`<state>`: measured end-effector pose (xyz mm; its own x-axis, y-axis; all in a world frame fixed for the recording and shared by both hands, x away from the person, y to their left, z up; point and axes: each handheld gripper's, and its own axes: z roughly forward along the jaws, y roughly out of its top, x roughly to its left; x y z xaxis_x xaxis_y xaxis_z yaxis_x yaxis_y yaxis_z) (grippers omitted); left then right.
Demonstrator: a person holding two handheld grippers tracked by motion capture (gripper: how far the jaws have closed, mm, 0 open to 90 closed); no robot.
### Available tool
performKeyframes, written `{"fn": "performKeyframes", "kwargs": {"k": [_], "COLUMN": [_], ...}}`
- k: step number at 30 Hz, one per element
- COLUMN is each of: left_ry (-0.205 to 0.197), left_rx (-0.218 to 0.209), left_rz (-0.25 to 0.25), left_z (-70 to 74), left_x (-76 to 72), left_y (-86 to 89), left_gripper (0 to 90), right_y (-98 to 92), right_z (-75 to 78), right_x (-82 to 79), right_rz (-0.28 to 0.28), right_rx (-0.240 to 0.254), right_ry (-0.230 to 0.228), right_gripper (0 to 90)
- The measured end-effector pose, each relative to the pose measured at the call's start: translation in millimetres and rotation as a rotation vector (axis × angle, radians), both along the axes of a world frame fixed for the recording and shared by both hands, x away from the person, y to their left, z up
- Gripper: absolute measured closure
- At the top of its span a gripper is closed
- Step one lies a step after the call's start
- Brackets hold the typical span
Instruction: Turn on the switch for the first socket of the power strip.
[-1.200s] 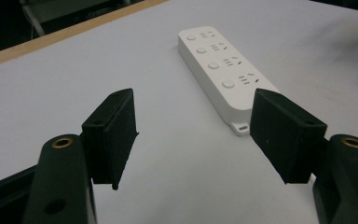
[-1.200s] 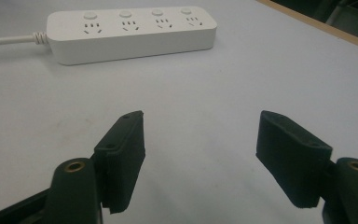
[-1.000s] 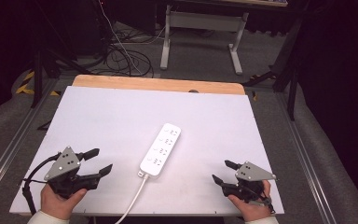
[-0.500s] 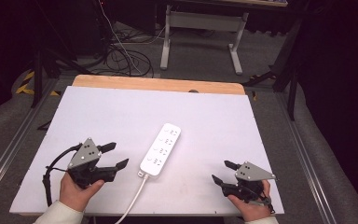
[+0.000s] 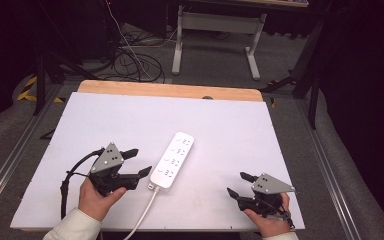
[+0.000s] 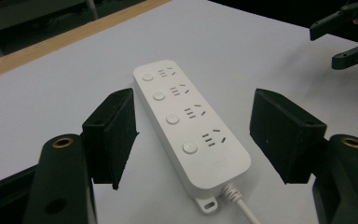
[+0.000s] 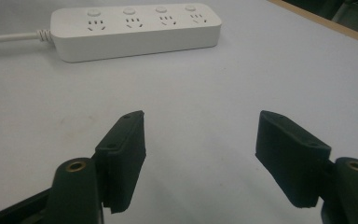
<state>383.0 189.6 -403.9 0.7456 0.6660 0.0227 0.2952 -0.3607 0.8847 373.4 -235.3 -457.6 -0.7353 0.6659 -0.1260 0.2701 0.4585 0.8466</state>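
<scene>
A white power strip (image 5: 172,159) with several sockets and round buttons lies near the middle of the white table top (image 5: 130,120); its white cable (image 5: 142,215) runs off the near edge. My left gripper (image 5: 137,162) is open just left of the strip's cable end, its jaws pointing at it. In the left gripper view the power strip (image 6: 189,126) lies ahead between the two open jaws, with my left gripper (image 6: 193,137) empty. My right gripper (image 5: 237,184) rests open near the front right corner, well clear of the strip. Across the table in the right gripper view lies the strip (image 7: 135,30); my right gripper (image 7: 200,158) holds nothing.
A wooden strip (image 5: 170,91) borders the table's far edge. Beyond it, on the floor, are a white desk frame (image 5: 217,35) and loose black cables (image 5: 130,62). Metal rails (image 5: 325,165) run along both sides of the table. In the left gripper view the other gripper (image 6: 349,32) shows at top right.
My left gripper has moved right and slightly forward, from the front left of the table to beside the power strip's cable end. The right gripper and the strip have stayed put.
</scene>
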Motion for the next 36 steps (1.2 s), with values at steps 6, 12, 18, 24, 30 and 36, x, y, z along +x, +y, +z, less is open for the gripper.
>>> {"fn": "performKeyframes", "kwargs": {"k": [6, 12, 18, 24, 30, 36], "left_ry": [0.009, 0.018, 0.041, 0.09, 0.17, 0.176], "left_rx": [0.014, 0.022, 0.058, 0.06, 0.049, 0.16], "left_rz": [-0.02, -0.046, -0.043, -0.076, -0.091, -0.053], "left_z": [0.5, 0.6, 1.0, 4.4, 4.3, 1.2], "left_x": [6.0, 10.6, 12.3, 16.3, 23.5, 31.8], "left_y": [-12.6, -25.1, -30.8, -28.9, -28.5, -42.0], "left_gripper": [32.6, 32.8, 42.2, 57.1, 66.8, 85.8], "right_y": [-0.2, -0.5, -1.0, -0.3, -0.2, -0.1], "right_z": [-0.1, -0.1, -0.3, -0.1, -0.3, -0.8], "right_x": [0.0, 0.0, 0.1, -0.2, -0.2, 0.1], "right_rz": [0.0, 0.003, 0.009, 0.011, 0.012, 0.02], "right_rx": [0.0, 0.005, 0.008, 0.006, 0.006, 0.008], "right_ry": [0.0, 0.002, 0.005, 0.003, 0.005, 0.007], "right_gripper": [33.9, 34.0, 34.6, 34.6, 35.0, 35.5]}}
